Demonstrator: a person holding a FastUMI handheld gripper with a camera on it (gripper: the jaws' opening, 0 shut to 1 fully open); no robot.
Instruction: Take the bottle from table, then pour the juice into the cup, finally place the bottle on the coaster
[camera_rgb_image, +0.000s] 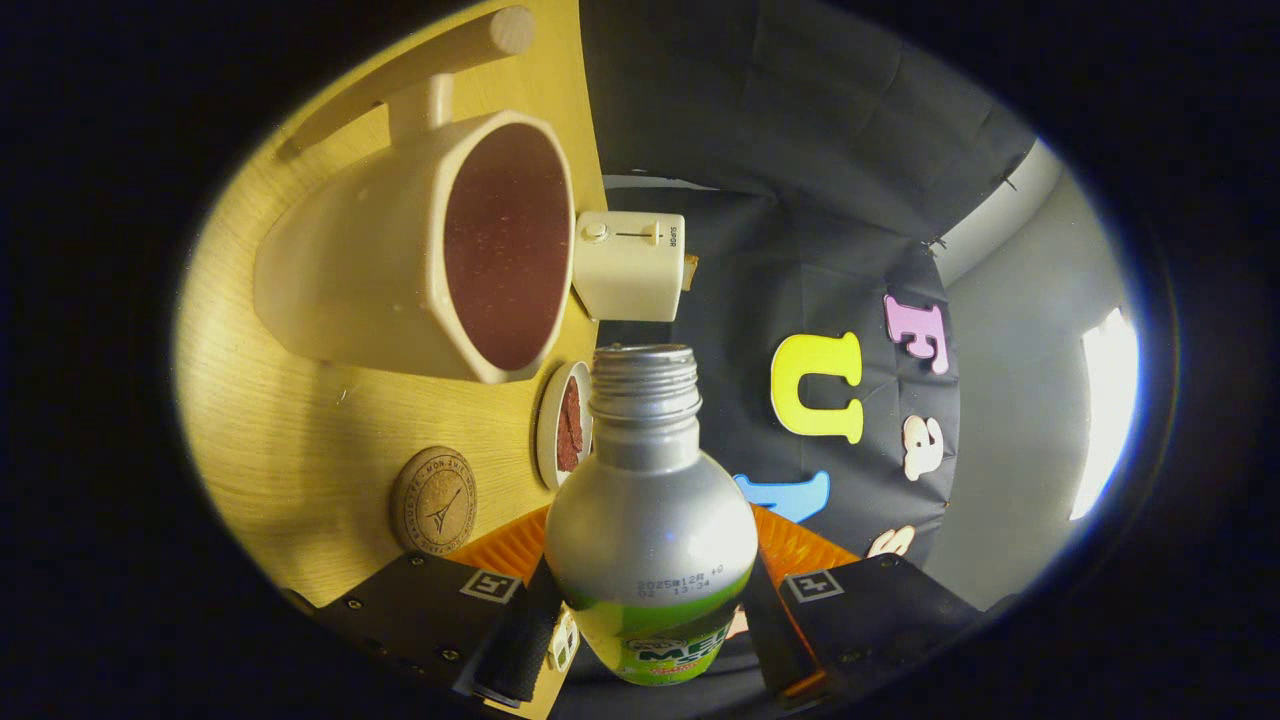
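Pale wooden table (300, 440) fills the frame's left, rotated because the gripper (650, 615) is rolled sideways to pour. Its fingers pinch the uncapped bottle (650, 520) at lower centre, mouth aimed toward the cup (420, 250) at upper left; the coaster (433, 500) waits at lower left.

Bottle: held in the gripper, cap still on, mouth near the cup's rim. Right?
Not quite. The bottle has no cap: the gripper view shows its bare threaded neck and open mouth. The rest stands: the gripper is shut on it, and the mouth sits near the cup's rim.
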